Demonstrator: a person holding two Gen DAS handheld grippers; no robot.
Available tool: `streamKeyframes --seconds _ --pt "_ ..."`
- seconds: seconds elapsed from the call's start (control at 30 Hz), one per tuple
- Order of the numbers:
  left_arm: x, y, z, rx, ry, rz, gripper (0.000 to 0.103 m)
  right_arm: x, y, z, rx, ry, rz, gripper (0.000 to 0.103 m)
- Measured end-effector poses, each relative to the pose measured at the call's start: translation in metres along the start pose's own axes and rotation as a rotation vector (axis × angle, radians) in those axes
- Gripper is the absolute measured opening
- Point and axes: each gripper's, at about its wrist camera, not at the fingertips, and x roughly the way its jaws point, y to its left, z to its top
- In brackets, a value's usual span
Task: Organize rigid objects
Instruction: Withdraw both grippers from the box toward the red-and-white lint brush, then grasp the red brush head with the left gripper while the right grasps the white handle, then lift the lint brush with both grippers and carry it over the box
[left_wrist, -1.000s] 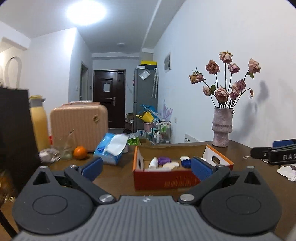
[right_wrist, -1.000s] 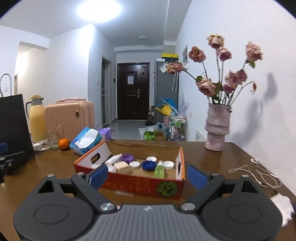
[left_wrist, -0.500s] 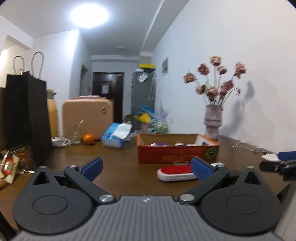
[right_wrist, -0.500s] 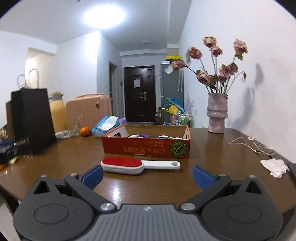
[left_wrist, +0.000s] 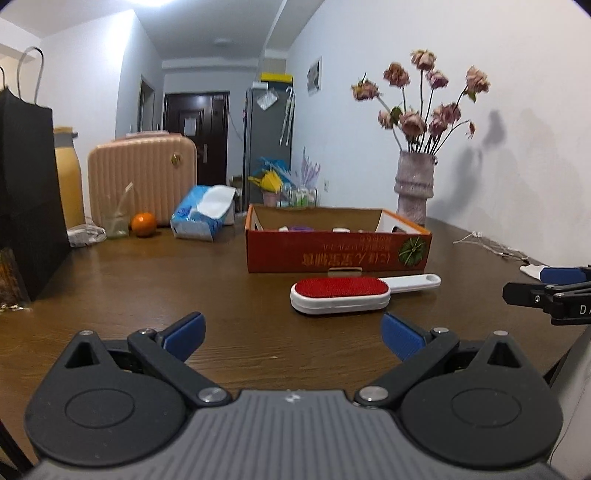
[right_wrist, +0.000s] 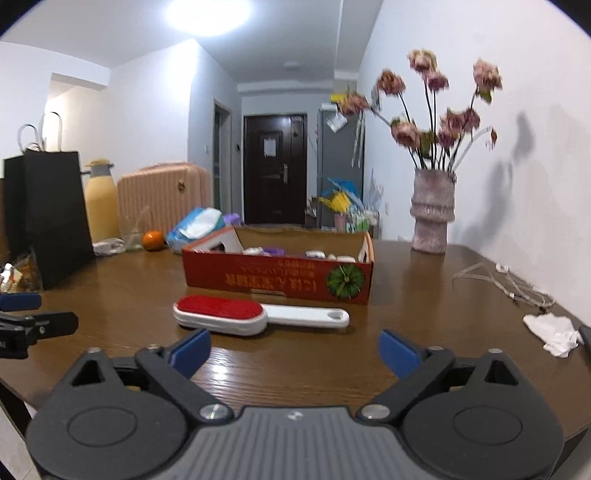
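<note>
We hold both grippers low over the table (left_wrist: 155, 280), and neither carries anything. The left gripper (left_wrist: 293, 334) stands wide open, bare wood between its blue pads. The right gripper (right_wrist: 293, 350) is also spread wide, its jaws closing a little, with nothing between them.

The brush (right_wrist: 221, 314) – red pad, white handle – lies flat on the table just beyond the right gripper's pads, handle pointing right. From the left view the brush (left_wrist: 340, 293) sits ahead and to the right. Just behind it stands the red box (right_wrist: 277, 280), open-topped, with small items inside (too small to name).

Around these: a black bag (left_wrist: 26, 199) at the far left, a yellow flask (left_wrist: 68, 184) beside it, a pink case (left_wrist: 142, 177), a glass (left_wrist: 116, 221), an orange (left_wrist: 143, 223) and a tissue pack (left_wrist: 203, 218) along the back. A vase (right_wrist: 432, 210) of dried flowers stands by the wall; a cable (right_wrist: 506, 284) and a crumpled tissue (right_wrist: 554, 332) lie at the right. Between the grippers and the brush the tabletop is bare – only the box crowds it from behind.
</note>
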Motion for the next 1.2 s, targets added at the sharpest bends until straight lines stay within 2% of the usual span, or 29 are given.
streamKeyframes --seconds 0.17,0.43,0.53,0.57,0.7,0.77,0.8,0.83,0.87,1.03,1.2 --pt "0.039 0.003 0.011 -0.037 0.063 -0.048 0.103 0.036 -0.020 0.006 0.048 0.057 0.002 0.083" --pt "0.113 0.017 0.039 -0.168 0.147 -0.094 0.103 0.103 -0.052 0.027 0.111 0.128 0.014 0.070" --pt "0.138 0.019 0.042 -0.182 0.191 -0.101 0.102 0.131 -0.062 0.032 0.128 0.160 0.017 0.061" --pt "0.145 0.019 0.043 -0.179 0.200 -0.105 0.101 0.140 -0.064 0.033 0.131 0.172 0.017 0.055" --pt "0.172 0.017 0.042 -0.173 0.235 -0.120 0.090 0.178 -0.080 0.034 0.180 0.235 0.022 0.038" --pt "0.184 0.018 0.041 -0.186 0.258 -0.128 0.089 0.193 -0.086 0.031 0.200 0.260 0.015 0.037" --pt "0.188 0.019 0.041 -0.196 0.270 -0.131 0.085 0.198 -0.087 0.029 0.204 0.267 0.016 0.034" --pt "0.193 0.020 0.040 -0.207 0.281 -0.136 0.078 0.202 -0.088 0.027 0.210 0.275 0.021 0.032" --pt "0.197 0.021 0.039 -0.217 0.296 -0.145 0.076 0.205 -0.089 0.026 0.216 0.280 0.028 0.027" --pt "0.205 0.032 0.035 -0.334 0.314 -0.227 0.059 0.211 -0.093 0.023 0.250 0.284 0.073 0.015" --pt "0.202 0.029 0.035 -0.327 0.302 -0.228 0.058 0.211 -0.092 0.023 0.258 0.282 0.083 0.012"
